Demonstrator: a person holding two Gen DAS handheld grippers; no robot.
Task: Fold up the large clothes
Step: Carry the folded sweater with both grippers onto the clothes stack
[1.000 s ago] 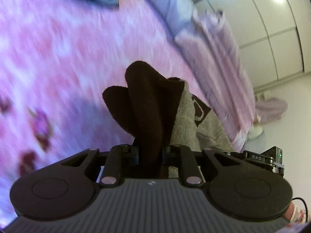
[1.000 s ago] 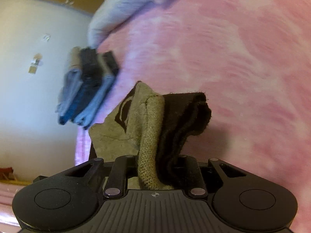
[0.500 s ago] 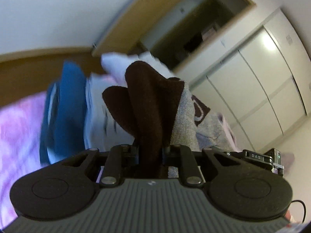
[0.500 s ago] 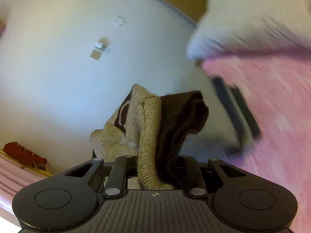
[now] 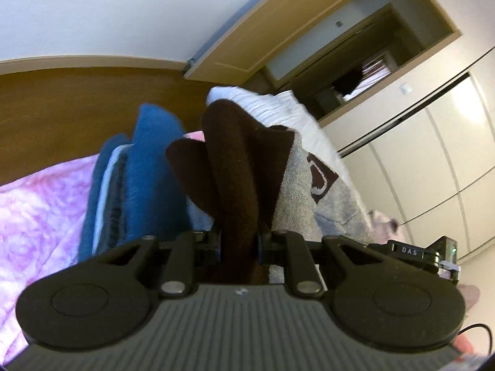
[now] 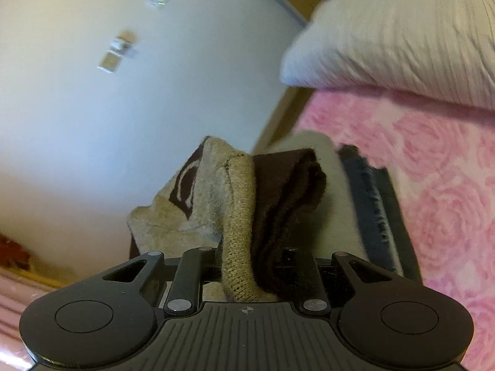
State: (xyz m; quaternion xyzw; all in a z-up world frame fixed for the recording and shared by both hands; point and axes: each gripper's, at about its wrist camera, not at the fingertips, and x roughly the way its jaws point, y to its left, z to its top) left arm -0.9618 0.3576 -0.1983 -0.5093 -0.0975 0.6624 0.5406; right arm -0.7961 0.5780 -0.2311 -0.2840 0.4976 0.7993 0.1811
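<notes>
**Item: folded brown-and-beige garment, carried toward a clothes stack at the bed head**

Garment: knit sweater [image 5: 241, 167], dark brown with beige-grey panels and a brown emblem patch; bunched and doubled over. Held off the bed between two hand-held grippers, one at each end.

Left gripper [image 5: 238, 244]: jaws nearly together, clamped on a thick brown fold rising straight up between the fingers. Grip judged firm.

Right gripper [image 6: 256, 256]: jaws opening at this moment; beige ribbed edge and brown layer of the sweater [image 6: 247, 204] between them, the brown side looking slack against its finger. Whether the pads press on the fabric: cannot tell for certain, though contact seems to remain.

Destination, judged: stack of folded clothes [image 5: 136, 179], blue and grey layers, standing on the pink rose-patterned bedspread [image 5: 40, 204] just before the wooden headboard [image 5: 77, 99], beside a white striped pillow [image 6: 399, 40].

Key relation: stack directly ahead of and below the left jaws, slightly left of the held fold; in the right view, dark edge of the stack [image 6: 374, 204] just right of the jaws. Long axis of the sweater running across from one gripper to the other, roughly parallel to the headboard. Both grippers near; left appears more squarely lined up.

Risk, judged: right end sagging before resting on the stack.
</notes>
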